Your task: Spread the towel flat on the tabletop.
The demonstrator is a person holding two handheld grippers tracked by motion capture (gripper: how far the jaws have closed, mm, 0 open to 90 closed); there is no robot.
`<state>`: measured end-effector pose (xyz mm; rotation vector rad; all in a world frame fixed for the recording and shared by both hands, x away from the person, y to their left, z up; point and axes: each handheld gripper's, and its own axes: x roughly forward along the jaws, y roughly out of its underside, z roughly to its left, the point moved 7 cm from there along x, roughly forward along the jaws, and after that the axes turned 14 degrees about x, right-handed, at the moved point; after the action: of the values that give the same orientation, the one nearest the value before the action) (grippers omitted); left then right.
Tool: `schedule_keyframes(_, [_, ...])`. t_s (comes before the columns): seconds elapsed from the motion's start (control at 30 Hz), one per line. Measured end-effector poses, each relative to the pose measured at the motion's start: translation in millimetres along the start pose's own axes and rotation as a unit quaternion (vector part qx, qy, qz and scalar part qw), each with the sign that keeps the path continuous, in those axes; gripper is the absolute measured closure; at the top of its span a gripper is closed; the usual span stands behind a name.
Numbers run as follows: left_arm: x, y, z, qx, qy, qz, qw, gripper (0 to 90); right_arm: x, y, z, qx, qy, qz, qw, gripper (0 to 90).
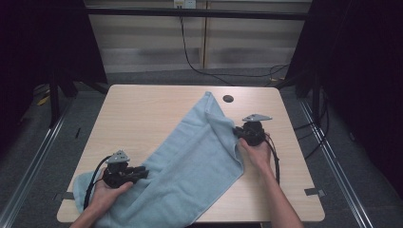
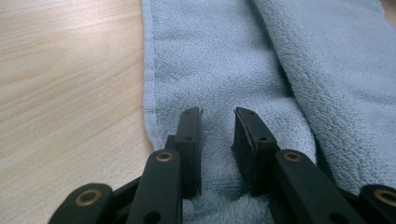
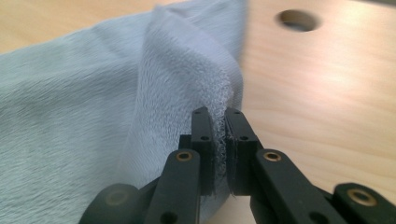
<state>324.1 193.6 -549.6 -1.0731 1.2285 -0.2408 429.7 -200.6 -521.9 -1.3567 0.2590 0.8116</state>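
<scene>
I see the table (image 1: 142,114) evenly lit from overhead, dark surrounds at three and nine o'clock, towel (image 3: 70,116) softly blurred.

I'm working in a lab recording booth: black curtains (image 1: 43,42), a metal frame bar (image 1: 190,13), loose cables (image 1: 199,66), bare wooden table (image 1: 142,109).

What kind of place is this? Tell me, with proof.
Probably a lab recording station: a bare wooden table with a cable hole, dark curtains at the sides, loose cables on grey carpet, and one blue towel.
</scene>
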Motion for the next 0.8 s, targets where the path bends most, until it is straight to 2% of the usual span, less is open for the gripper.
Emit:
schedule_keyframes(0.07, [0.2, -0.2, -0.4, 0.000, 0.000, 0.000, 1.0000, 71.8, -10.7, -6.0, -13.4, 0.010, 0.009, -0.009, 0.9999, 84.9])
schedule_keyframes(0.13, [0.2, -0.2, -0.2, -0.001, 0.000, 0.001, 1.0000, 71.8, -21.3, -10.8, -28.7, 0.013, 0.029, -0.013, 0.9994, 85.7])
schedule_keyframes(0.23, [1.4, -1.6, -1.0, 0.007, -0.007, 0.005, 0.9999, 71.6, -37.9, -15.6, -55.0, 0.024, 0.073, -0.023, 0.9968, 84.9])
schedule_keyframes(0.27, [1.6, -1.8, -1.6, 0.008, -0.010, 0.006, 0.9999, 71.3, -43.5, -15.8, -64.6, 0.031, 0.091, -0.027, 0.9950, 82.6])
schedule_keyframes(0.3, [1.7, -1.8, -2.0, 0.014, -0.012, 0.006, 0.9998, 71.1, -48.7, -15.0, -72.5, 0.034, 0.103, -0.027, 0.9938, 76.7])
schedule_keyframes(0.37, [1.6, -2.2, -2.8, 0.020, -0.014, 0.010, 0.9997, 71.0, -58.7, -11.2, -82.0, 0.048, 0.112, -0.032, 0.9920, 70.4])
schedule_keyframes(0.43, [1.2, -3.1, -3.2, 0.018, -0.011, 0.007, 0.9998, 70.1, -67.3, -4.6, -77.4, 0.031, 0.117, -0.030, 0.9922, 62.4])
schedule_keyframes(0.47, [-0.1, -4.5, -3.3, 0.020, -0.011, 0.004, 0.9997, 69.8, -69.9, -1.3, -74.7, 0.031, 0.112, -0.028, 0.9928, 61.0])
schedule_keyframes(0.53, [-3.3, -9.2, -3.8, 0.021, -0.012, -0.002, 0.9997, 69.5, -75.9, 10.0, -65.7, 0.042, 0.083, -0.025, 0.9954, 58.7])
schedule_keyframes(0.6, [-8.8, -16.8, -3.7, 0.026, -0.009, -0.010, 0.9996, 68.7, -76.7, 23.3, -54.1, 0.040, 0.059, -0.007, 0.9974, 55.4])
schedule_keyframes(0.67, [-15.0, -24.6, -2.7, 0.023, -0.007, -0.019, 0.9995, 67.2, -76.9, 42.3, -32.7, 0.033, 0.029, 0.017, 0.9989, 52.0])
schedule_keyframes(0.73, [-18.9, -29.9, 0.4, 0.037, -0.017, -0.016, 0.9991, 65.1, -76.7, 56.1, -11.0, 0.020, 0.000, 0.034, 0.9992, 47.8])
schedule_keyframes(0.77, [-20.2, -32.1, 2.3, 0.040, -0.022, -0.017, 0.9988, 64.5, -77.2, 63.9, 7.2, 0.014, -0.027, 0.039, 0.9988, 46.0])
schedule_keyframes(0.8, [-20.5, -33.5, 3.3, 0.037, -0.017, -0.021, 0.9990, 63.6, -77.4, 69.7, 21.9, 0.014, -0.050, 0.044, 0.9977, 44.4])
